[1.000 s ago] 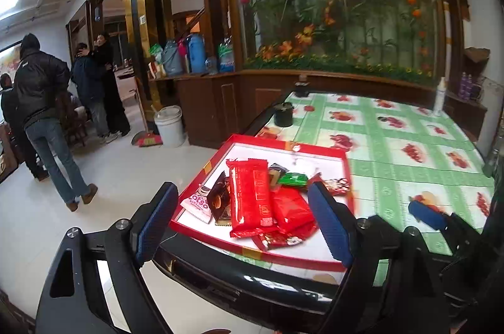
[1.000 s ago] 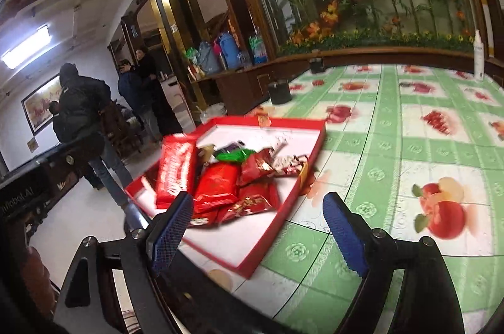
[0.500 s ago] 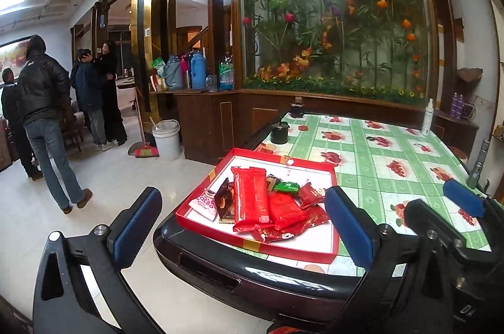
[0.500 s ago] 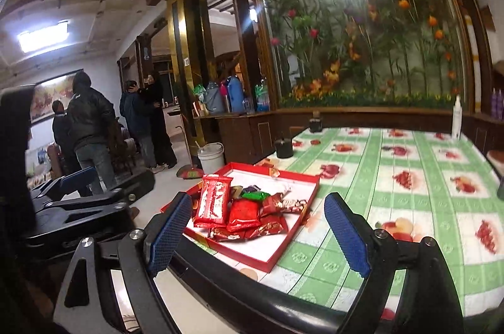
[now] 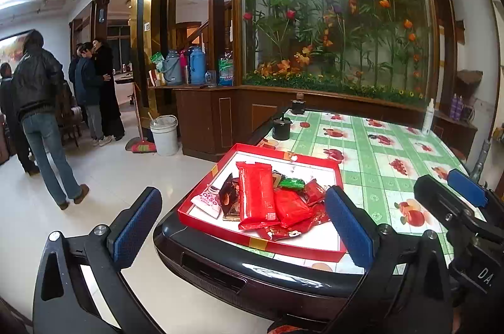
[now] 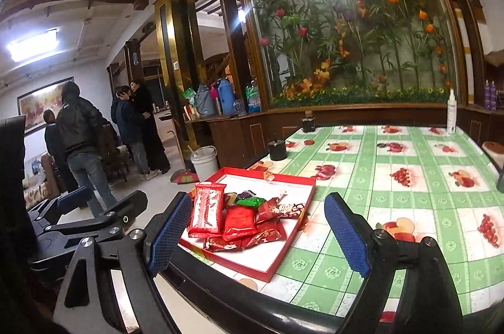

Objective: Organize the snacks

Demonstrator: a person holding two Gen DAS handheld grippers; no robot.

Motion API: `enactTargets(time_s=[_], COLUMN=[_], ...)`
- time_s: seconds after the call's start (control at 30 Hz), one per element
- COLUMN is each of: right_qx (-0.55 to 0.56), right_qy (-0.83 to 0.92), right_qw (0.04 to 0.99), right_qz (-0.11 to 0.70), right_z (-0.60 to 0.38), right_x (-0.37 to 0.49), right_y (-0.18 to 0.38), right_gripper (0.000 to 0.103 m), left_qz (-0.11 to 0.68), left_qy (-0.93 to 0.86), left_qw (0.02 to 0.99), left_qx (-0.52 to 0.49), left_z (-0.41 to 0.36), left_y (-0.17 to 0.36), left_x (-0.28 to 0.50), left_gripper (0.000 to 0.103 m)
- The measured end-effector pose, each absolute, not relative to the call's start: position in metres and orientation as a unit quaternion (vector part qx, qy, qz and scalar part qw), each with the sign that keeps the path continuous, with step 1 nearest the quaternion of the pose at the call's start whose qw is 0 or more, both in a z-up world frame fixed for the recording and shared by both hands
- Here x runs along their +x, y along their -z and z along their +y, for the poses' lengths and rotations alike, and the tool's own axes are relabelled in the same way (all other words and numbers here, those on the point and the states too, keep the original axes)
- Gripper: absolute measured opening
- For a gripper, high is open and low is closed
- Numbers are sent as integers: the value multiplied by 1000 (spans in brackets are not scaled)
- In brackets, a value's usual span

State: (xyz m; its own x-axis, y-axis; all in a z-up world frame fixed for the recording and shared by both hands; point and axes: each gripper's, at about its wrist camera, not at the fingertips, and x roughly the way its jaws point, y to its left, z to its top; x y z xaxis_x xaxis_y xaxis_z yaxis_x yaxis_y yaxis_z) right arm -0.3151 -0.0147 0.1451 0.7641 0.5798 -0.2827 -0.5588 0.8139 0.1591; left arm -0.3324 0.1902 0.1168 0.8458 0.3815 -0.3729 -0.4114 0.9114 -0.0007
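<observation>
A red tray sits at the near corner of the table and holds a pile of snack packets. A long red packet lies on top, with smaller red packets, a green one, a white one and a dark one. My left gripper is open and empty, held off the table's edge short of the tray. My right gripper is open and empty, just to its right. Each gripper shows in the other's view.
The table has a green fruit-print cloth and a black rim. Two dark cups and a spray bottle stand at the far side. People stand on the floor at left near a white bucket.
Both grippers have pulled back and up from the tray, which now looks smaller and farther. Both stay open and empty. The snacks have not moved.
</observation>
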Motion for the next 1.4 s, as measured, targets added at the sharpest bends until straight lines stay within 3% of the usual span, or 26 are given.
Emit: enactTargets(time_s=[1.4], right_qx=[-1], right_qy=[-307], right_qw=[932], right_qz=[194], right_z=[53], right_x=[-310], right_y=[-135], right_gripper=[88], left_qz=[212], left_qy=[-188], left_qw=[956], left_qx=[-77], left_z=[248], left_y=[-88], left_x=[-342], left_gripper=[103])
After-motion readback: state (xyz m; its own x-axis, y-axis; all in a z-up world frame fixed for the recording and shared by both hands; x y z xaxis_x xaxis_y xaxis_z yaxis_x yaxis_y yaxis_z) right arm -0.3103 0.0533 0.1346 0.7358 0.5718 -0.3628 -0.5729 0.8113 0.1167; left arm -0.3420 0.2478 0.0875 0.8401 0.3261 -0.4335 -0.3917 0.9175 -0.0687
